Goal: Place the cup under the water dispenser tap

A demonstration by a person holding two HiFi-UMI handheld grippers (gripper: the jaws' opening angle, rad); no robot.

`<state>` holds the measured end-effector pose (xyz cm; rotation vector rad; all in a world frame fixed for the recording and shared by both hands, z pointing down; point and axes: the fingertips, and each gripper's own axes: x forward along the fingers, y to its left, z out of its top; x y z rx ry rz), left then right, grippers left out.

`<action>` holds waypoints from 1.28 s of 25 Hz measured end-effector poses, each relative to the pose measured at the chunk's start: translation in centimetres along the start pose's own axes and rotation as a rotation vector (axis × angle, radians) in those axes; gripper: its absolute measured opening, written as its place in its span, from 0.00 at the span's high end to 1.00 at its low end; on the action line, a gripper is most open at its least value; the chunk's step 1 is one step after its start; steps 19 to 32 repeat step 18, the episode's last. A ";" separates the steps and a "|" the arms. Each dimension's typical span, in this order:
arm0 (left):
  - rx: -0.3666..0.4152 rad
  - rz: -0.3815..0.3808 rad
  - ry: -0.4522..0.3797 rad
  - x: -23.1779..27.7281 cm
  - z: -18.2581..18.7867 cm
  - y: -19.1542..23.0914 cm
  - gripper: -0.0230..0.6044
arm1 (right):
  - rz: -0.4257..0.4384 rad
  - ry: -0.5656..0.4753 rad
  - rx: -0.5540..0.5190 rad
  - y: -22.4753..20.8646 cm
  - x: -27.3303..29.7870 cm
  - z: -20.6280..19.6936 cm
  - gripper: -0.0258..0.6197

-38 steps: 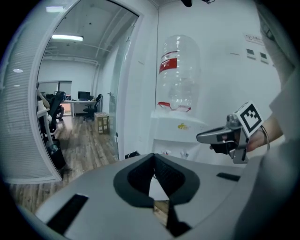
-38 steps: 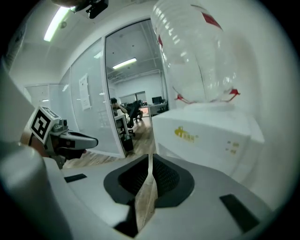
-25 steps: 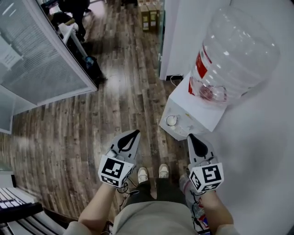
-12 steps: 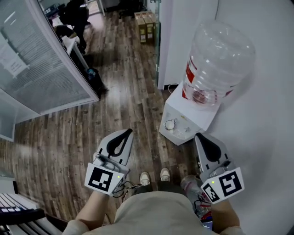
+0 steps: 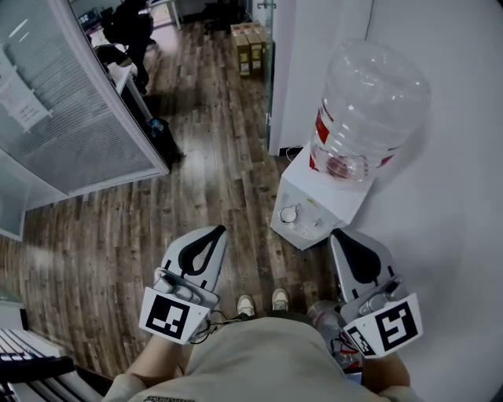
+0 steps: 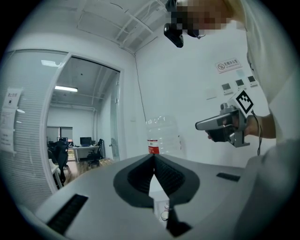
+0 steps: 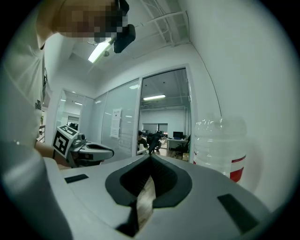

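The white water dispenser (image 5: 318, 210) stands against the wall with a big clear bottle (image 5: 368, 102) upside down on it. A small round ring (image 5: 290, 213) sits on its front top; I cannot tell whether it is a cup. My left gripper (image 5: 219, 229) is shut and holds nothing, out over the floor to the dispenser's left. Just in front of the dispenser, my right gripper (image 5: 335, 232) is likewise shut with nothing in it. Both point level toward the bottle (image 6: 161, 136), which also shows in the right gripper view (image 7: 218, 145). No cup is plainly visible.
A white wall (image 5: 448, 235) runs along the right. At the left stands a glass partition (image 5: 78, 118). Cardboard boxes (image 5: 251, 31) and a person at a desk (image 5: 130, 23) are far back on the wooden floor (image 5: 212, 173). My shoes (image 5: 259, 301) are below.
Both grippers have risen toward the head camera, so they look larger and lower in the picture. The dispenser has shifted slightly left in view. Both stay shut.
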<state>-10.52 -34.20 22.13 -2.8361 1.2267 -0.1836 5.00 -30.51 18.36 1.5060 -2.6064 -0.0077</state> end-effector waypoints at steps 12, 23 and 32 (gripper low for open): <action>-0.002 0.001 -0.012 0.5 0.7 -0.3 0.95 | 0.027 0.031 -0.020 -0.1 0.4 -0.8 0.95; -0.006 0.017 -0.026 0.5 0.9 -0.6 0.95 | 0.030 0.043 -0.010 -0.8 0.2 -1.4 0.95; -0.006 0.017 -0.026 0.5 0.9 -0.6 0.95 | 0.030 0.043 -0.010 -0.8 0.2 -1.4 0.95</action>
